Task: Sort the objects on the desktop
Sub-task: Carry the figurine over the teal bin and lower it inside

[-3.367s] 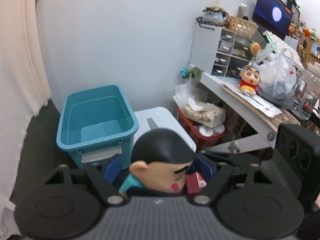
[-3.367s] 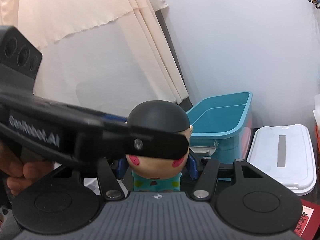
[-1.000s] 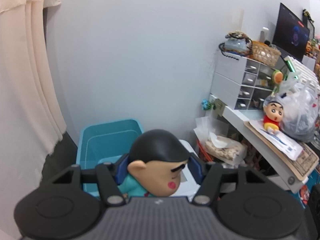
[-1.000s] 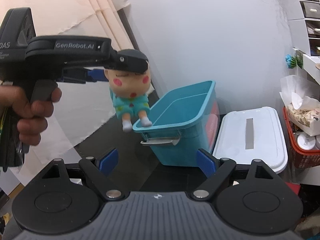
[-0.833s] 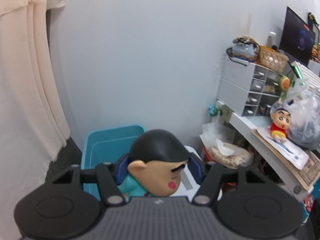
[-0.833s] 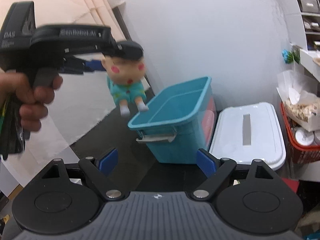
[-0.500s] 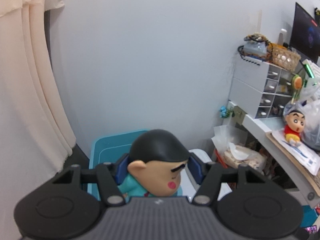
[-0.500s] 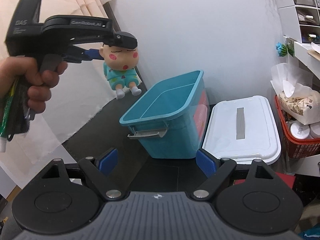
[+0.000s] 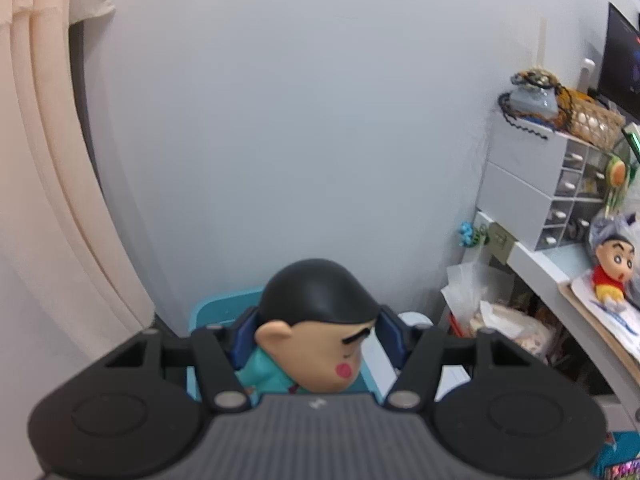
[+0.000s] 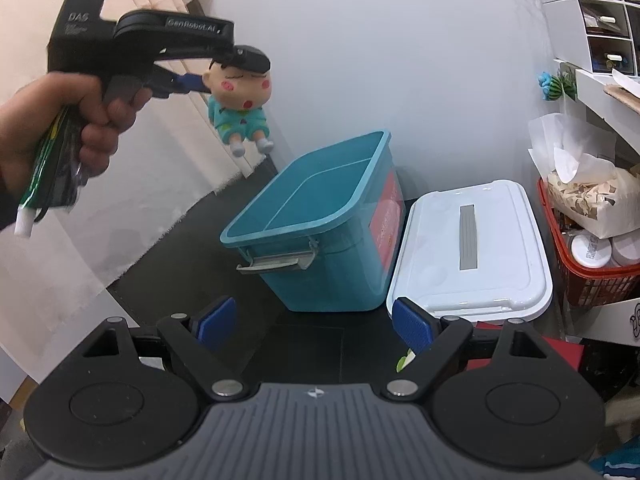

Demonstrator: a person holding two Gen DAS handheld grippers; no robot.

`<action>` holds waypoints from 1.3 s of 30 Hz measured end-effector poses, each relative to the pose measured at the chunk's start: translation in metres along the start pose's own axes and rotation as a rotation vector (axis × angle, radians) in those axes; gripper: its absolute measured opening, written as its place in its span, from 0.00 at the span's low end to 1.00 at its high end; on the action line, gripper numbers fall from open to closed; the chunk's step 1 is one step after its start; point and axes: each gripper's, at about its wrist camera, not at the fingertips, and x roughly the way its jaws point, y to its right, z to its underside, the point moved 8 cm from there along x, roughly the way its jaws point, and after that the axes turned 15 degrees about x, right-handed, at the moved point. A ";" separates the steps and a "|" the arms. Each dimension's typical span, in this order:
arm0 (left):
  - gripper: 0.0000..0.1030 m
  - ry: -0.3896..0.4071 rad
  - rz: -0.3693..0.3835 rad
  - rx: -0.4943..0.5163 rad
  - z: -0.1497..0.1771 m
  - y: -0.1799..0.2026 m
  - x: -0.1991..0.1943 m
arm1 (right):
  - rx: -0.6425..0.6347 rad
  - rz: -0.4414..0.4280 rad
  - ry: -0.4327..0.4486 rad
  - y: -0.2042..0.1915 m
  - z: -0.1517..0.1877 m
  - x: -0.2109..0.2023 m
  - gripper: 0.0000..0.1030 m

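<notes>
left gripper [image 10: 224, 70]: clamped on the figurine [image 10: 240, 96]'s head, near the open teal bin [image 10: 320, 216], likely its destination.
right gripper [image 10: 312, 324]: wide apart, holding nothing.

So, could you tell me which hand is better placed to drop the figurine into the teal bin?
Left. The left gripper is shut on the figurine, held in the air near the open teal bin. The right gripper is open and empty.
</notes>
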 end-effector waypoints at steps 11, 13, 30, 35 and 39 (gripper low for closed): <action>0.63 -0.067 0.038 0.007 0.011 -0.009 0.042 | 0.003 0.040 -0.012 0.008 0.001 0.013 0.86; 0.63 -0.083 0.042 0.010 0.015 -0.012 0.052 | 0.012 0.047 -0.017 0.011 0.000 0.017 0.86; 0.63 -0.251 0.088 -0.004 0.056 -0.031 0.155 | 0.074 0.084 -0.078 0.032 0.001 0.050 0.86; 0.63 -0.290 0.094 0.006 0.066 -0.031 0.178 | 0.081 0.081 -0.095 0.034 0.004 0.056 0.86; 0.63 -0.319 0.103 0.010 0.071 -0.032 0.193 | 0.090 0.083 -0.103 0.036 0.005 0.057 0.86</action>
